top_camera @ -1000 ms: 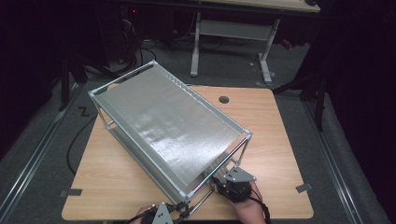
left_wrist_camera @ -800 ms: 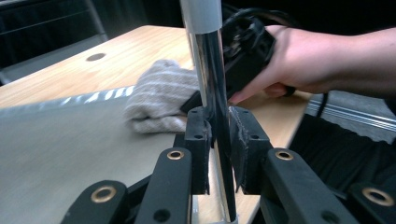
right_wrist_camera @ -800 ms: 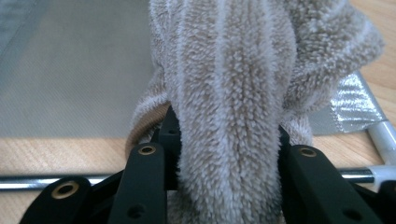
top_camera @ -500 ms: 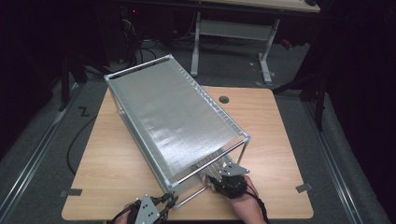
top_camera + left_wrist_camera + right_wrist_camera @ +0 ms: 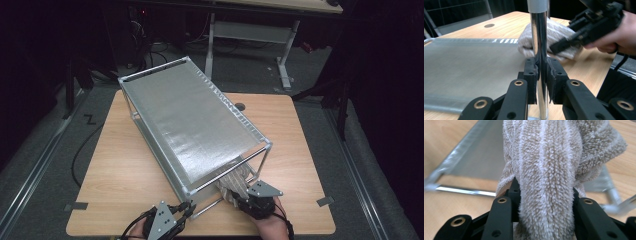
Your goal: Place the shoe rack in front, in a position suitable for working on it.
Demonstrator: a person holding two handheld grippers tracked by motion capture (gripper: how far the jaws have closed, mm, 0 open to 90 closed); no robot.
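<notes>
rack (image 5: 192, 120): metal shelf frame with a grey sheet top, set slantwise on the wooden table (image 5: 115, 165); near end points toward the person.

post (image 5: 539, 50): chrome upright at the rack's near corner, standing vertical between the jaws of the left gripper (image 5: 540, 80). jaws closed tight on it, pads pressing both sides of the tube. in the high view the left gripper (image 5: 187, 207) sits at the table's near edge, touching the rack's near left corner.

towel (image 5: 549, 170): beige, ribbed, bunched into a thick roll. it runs up between the jaws of the right gripper (image 5: 544, 192), which stand partly apart and clamp the roll from both sides. in the high view the towel (image 5: 235, 182) lies under the top sheet at the rack's near right end, just ahead of the right gripper (image 5: 240, 197). in the left gripper view the towel (image 5: 549, 35) rests on the table behind the post, with the right gripper (image 5: 564, 45) touching it.

hard to make out: the towel's lower part is covered by the top sheet in the high view; the post's foot is cut off behind the left jaws; both forearms are cut off by the lower edge; the room beyond the table is dark.
</notes>
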